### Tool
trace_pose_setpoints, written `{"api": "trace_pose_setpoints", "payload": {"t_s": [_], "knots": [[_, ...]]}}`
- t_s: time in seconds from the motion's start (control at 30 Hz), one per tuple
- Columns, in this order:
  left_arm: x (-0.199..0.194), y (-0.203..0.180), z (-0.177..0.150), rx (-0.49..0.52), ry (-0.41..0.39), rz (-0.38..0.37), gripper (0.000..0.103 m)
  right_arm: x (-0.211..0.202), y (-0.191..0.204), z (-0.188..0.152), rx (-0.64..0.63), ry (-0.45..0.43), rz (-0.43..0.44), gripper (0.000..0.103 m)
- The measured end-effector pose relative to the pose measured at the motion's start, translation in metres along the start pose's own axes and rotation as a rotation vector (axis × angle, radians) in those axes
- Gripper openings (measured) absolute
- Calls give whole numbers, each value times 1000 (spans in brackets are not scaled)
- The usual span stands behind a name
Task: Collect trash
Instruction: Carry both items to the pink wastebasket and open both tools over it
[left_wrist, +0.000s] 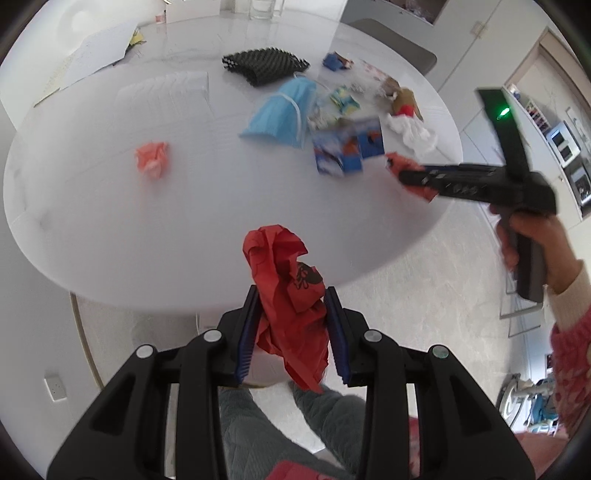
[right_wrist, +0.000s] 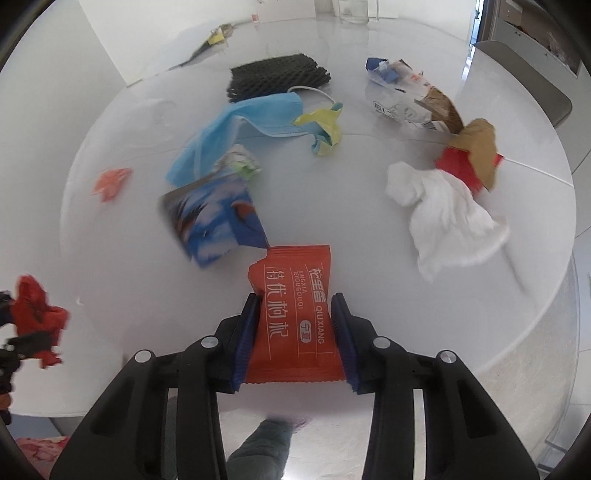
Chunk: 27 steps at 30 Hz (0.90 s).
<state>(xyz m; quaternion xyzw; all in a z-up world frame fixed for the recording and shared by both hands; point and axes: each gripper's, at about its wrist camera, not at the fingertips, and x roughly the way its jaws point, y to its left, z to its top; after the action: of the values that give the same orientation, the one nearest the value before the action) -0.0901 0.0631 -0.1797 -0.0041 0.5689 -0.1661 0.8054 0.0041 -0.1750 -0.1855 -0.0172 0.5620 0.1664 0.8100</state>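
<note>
**Both grippers loaded up over the round white table**

So the left gripper has its two blue pads squeezed onto a crumpled red paper scrap, which bulges up out of the fingers and hangs down below them. It's held in the air just off the table's near edge, with the floor underneath.

The right gripper is clamped across a flat orange-red snack wrapper with white lettering, pads pressing its two long sides. The wrapper sits over the near edge of the table; can't tell if it's touching the surface.

Rest of the trash is still on the tabletop. Just past the wrapper's far end is a blue printed carton, tipped over. Behind that a blue face mask, with a yellow crumpled wrapper at its right end. A white tissue wad lies toward the right edge, right beside a brown-and-red paper bit. A small pink crumpled piece sits alone toward the left edge, well apart from the pile. Black foam mesh is toward the far edge.
</note>
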Motion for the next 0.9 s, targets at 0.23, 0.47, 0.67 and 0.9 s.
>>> {"api": "trace_pose_setpoints", "payload": {"t_s": [0.23,0.47,0.67,0.9], "knots": [[37,-3,-29,-39,77,-15,35,-44,12,-27,25,-8,97,40],[62,-7,-46,-69,122,-20,47,-63,41,-37,-88,16,190,40],[55,-3,-42,-107,94,12,64,-63,62,-43,-150,32,244,41],[7,17,-22,-159,15,68,73,-68,84,-50,-203,28,265,42]]}}
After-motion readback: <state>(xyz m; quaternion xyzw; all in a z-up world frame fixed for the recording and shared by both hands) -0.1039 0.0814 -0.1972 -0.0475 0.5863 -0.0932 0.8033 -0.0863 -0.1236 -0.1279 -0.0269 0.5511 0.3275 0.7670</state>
